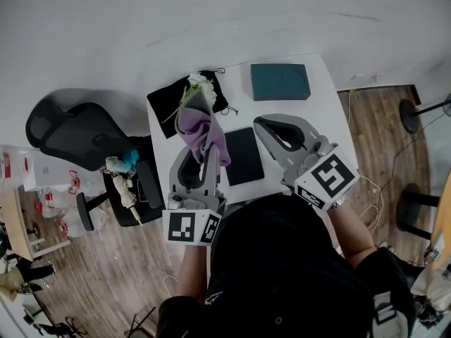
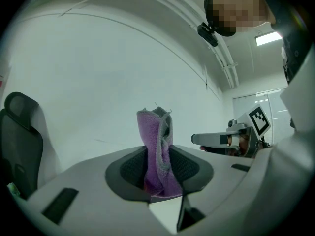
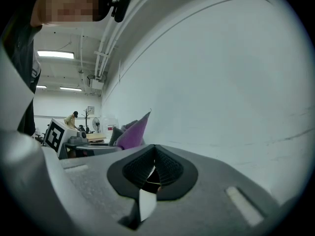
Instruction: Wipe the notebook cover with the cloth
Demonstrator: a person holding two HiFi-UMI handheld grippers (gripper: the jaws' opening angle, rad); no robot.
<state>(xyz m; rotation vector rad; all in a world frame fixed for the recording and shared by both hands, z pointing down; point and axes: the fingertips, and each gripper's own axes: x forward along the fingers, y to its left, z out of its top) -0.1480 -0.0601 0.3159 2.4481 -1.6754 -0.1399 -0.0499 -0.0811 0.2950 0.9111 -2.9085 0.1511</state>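
**White bench against a wall: cloth clamped in left tool, notebook lying clear**

White bench (image 1: 310, 115) stands against a white wall, with wooden floor (image 1: 106, 273) on both sides. A black office chair (image 1: 77, 136) stands at 9 o'clock from the bench.

1. Left tool (image 2: 157, 166): pinching a purple cloth (image 2: 156, 146) between its pads. The cloth stands upright out of the jaws.
2. Right tool (image 3: 153, 168): pads pressed together, nothing between them.
3. Notebook (image 1: 243, 155): dark cover, lying flat on the bench between the two tools. In the head view the cloth overlaps its left edge; contact cannot be confirmed.
4. Other items on the bench: a teal case (image 1: 280, 82) at 1 o'clock from the notebook, and a black pouch (image 1: 169, 104) at 11 o'clock with white flowers (image 1: 199, 83) lying on it.
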